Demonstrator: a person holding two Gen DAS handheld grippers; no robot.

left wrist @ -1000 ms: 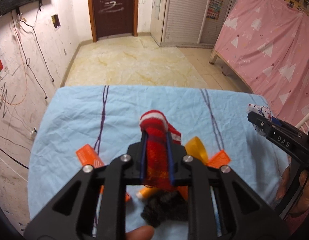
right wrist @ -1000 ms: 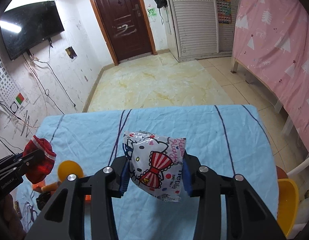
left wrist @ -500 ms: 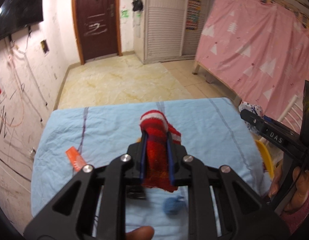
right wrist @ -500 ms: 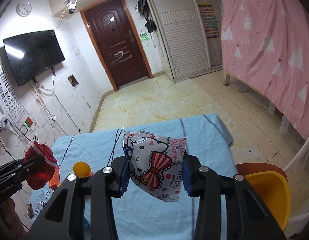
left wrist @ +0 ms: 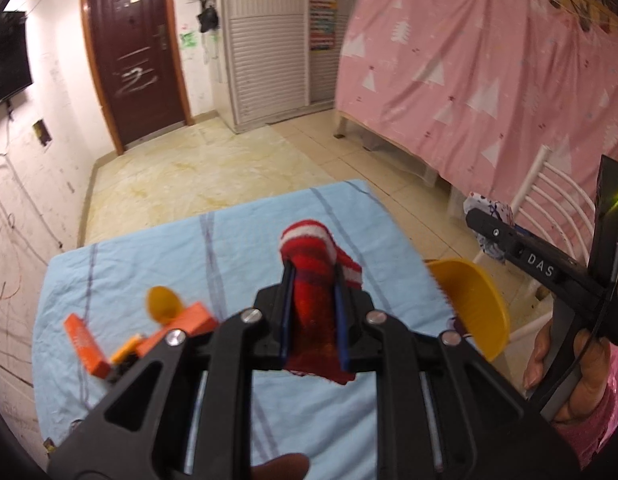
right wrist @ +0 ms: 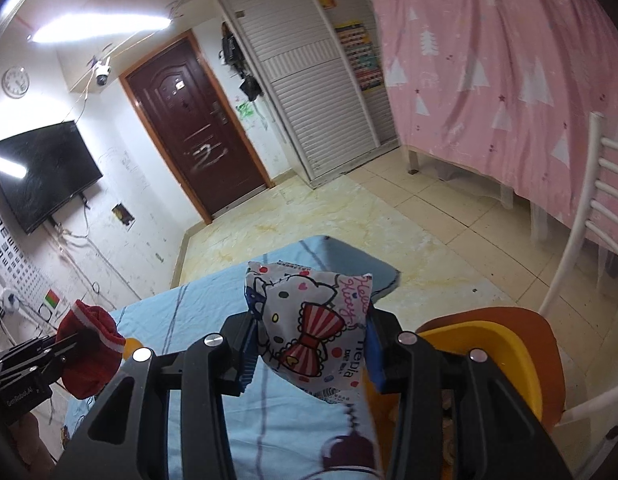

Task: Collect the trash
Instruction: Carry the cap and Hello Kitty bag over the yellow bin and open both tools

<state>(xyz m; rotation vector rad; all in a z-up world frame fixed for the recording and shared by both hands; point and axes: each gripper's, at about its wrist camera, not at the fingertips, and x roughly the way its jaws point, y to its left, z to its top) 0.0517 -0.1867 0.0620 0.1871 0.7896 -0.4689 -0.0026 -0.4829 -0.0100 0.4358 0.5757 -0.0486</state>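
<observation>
Right tool (right wrist: 309,344) grips "Hello Kitty" packet (right wrist: 309,332); left tool (left wrist: 313,312) clamps red sock (left wrist: 313,300).

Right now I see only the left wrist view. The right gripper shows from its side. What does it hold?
Observer: The right gripper is shut on a cartoon-cat snack packet.
Operator: Where is the yellow bin from it?
Observer: The yellow bin sits just beside and below that gripper, on an orange chair seat.
Operator: Anything on the wall I cannot see?
Observer: A round clock hangs high, above the black TV.
</observation>
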